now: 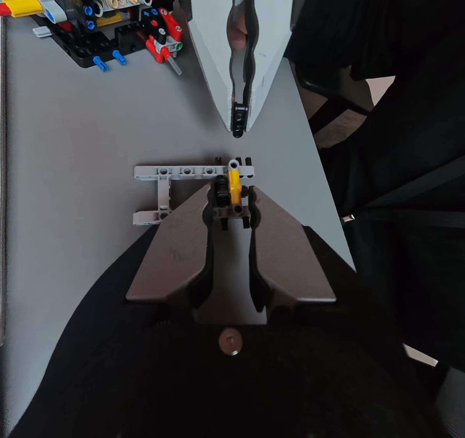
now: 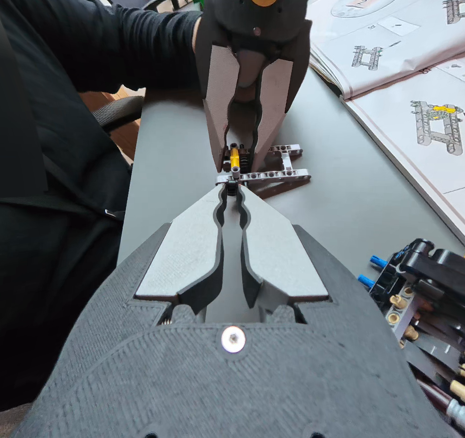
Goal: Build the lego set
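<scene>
Left gripper: our left gripper (image 1: 231, 194) was closed on the light grey plastic lego frame (image 1: 186, 171), squeezing the end with the yellow piece (image 1: 235, 186) and black gear (image 1: 222, 189).
Right gripper: our right gripper (image 2: 232, 188) pinched a small black lego beam (image 1: 238, 120), close to the frame's top edge.
Frame: it lay flat on the grey table (image 1: 100, 124).
Nearby: a big black and red lego model (image 1: 100, 15) and an open instruction book (image 2: 392, 56).
</scene>
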Motion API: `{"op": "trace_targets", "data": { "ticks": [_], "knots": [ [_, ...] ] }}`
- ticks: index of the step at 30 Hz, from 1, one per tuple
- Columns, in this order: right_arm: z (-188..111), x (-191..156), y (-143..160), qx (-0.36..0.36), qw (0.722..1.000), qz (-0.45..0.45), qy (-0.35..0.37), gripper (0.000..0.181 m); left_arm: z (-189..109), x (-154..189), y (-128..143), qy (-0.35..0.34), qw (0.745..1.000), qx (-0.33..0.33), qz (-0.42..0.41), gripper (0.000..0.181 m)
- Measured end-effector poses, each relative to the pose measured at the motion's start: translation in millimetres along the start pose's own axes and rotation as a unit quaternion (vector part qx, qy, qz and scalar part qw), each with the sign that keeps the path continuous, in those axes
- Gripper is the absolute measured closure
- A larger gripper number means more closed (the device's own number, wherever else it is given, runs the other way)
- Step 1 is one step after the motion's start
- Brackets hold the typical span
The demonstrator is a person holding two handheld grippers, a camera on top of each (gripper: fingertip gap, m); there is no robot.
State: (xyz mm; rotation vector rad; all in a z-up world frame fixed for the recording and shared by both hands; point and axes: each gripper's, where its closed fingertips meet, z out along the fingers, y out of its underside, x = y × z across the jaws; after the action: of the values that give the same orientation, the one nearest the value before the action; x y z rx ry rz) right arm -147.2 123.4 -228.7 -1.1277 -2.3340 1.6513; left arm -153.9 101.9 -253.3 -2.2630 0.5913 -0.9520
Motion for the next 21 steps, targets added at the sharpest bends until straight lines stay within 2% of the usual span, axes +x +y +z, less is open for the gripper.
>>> {"op": "trace_targets", "data": {
  "ticks": [4, 10, 14, 16, 21],
  "knots": [
    [6, 8, 14, -0.055, 0.997, -0.034, 0.038, 0.177, 7, -3, 7, -0.034, 0.998, -0.035, 0.027, 0.157],
    [14, 6, 26, -0.102, 0.993, -0.054, 0.037, 0.177, 11, -1, 5, -0.036, 0.999, -0.03, 0.021, 0.158],
    [9, 10, 16, -0.064, 0.997, -0.01, 0.027, 0.177, 5, 6, -4, 0.005, 1.0, 0.002, -0.008, 0.158],
    [5, 8, 9, -0.04, 0.999, 0.011, 0.006, 0.177, 2, 1, -5, -0.002, 1.0, 0.01, -0.016, 0.157],
    [5, 6, 10, -0.041, 0.999, 0.019, -0.005, 0.177, 1, 6, -12, 0.006, 0.999, 0.037, 0.002, 0.158]
  ]
}}
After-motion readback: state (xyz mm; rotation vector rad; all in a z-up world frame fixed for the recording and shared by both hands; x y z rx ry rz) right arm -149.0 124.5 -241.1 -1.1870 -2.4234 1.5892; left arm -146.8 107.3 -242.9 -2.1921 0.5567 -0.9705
